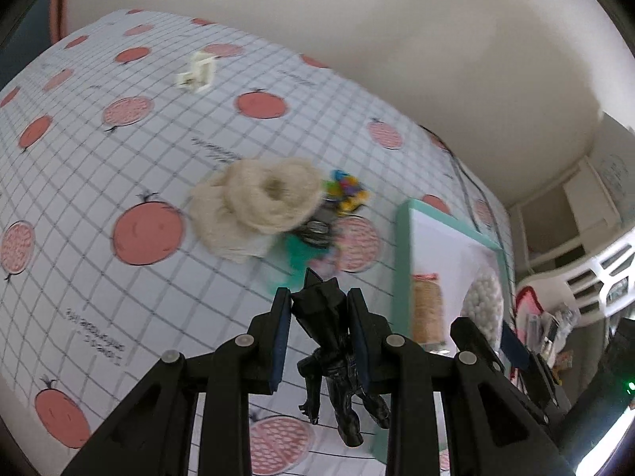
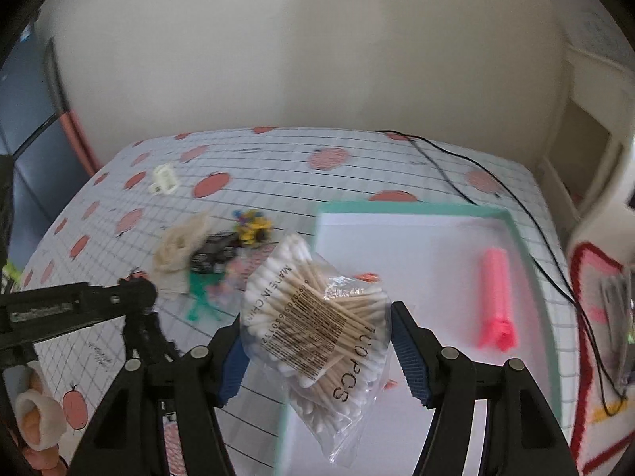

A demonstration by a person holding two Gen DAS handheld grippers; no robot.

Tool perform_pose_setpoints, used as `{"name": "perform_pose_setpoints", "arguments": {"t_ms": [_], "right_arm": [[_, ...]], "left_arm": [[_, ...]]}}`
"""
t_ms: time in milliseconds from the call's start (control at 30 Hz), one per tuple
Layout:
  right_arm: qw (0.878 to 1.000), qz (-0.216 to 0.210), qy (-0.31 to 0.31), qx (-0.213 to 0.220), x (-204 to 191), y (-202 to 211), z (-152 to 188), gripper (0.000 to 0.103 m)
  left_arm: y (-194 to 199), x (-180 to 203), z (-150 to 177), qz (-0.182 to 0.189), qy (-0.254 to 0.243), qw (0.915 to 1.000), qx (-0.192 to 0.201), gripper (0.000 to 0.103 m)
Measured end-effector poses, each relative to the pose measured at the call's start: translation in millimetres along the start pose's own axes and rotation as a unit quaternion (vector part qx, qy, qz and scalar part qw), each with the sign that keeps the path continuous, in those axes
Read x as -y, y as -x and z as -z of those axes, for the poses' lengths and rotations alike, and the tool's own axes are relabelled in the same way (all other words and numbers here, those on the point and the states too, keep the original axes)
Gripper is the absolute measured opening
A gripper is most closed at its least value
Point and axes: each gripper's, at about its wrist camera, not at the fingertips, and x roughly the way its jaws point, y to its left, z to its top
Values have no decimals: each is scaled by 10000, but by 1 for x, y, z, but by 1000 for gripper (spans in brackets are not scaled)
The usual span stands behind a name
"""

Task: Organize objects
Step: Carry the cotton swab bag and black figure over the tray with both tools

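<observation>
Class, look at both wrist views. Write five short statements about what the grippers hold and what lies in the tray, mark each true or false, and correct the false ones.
1. The left gripper holds a black figure. True.
2. The right gripper is empty. False: it grips a bag of cotton swabs.
3. A pink item lies in the tray. True.
4. The yarn is inside the tray. False: it lies on the tablecloth, outside it.
5. The white clip rests on the yarn. False: it lies apart, farther back on the cloth.
</observation>
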Motion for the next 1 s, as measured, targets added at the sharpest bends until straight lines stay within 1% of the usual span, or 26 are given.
{"name": "perform_pose_setpoints", "arguments": {"t_ms": [200,367,433,500,567,667,767,1000], "right_arm": [[9982,409,-431,-19,48,10,8,68],[9942,704,-814,30,82,20,16,68],[9916,850,-974,29,96,24,19,68],[9894,900,-1143,-32,108,25,23,68],[9884,970,-1164,-114,115,23,27,68],[9863,1061,-1221,-318,120,16,31,68],[9844,1125,-1251,-521,123,8,35,68],[9830,1229,-1003,-923,116,-10,45,68]], "left_arm": [[-1,40,15,388,-349,9986,-64,30],[-4,78,31,721,-746,9945,-123,30],[-8,91,37,822,-883,9925,-173,30],[-12,100,44,872,-967,9912,-240,30],[-18,104,48,918,-986,9903,-330,30],[-28,109,54,894,-1054,9894,-437,30],[-37,114,60,741,-1199,9886,-532,30],[-59,115,71,516,-1272,9872,-810,30]]}}
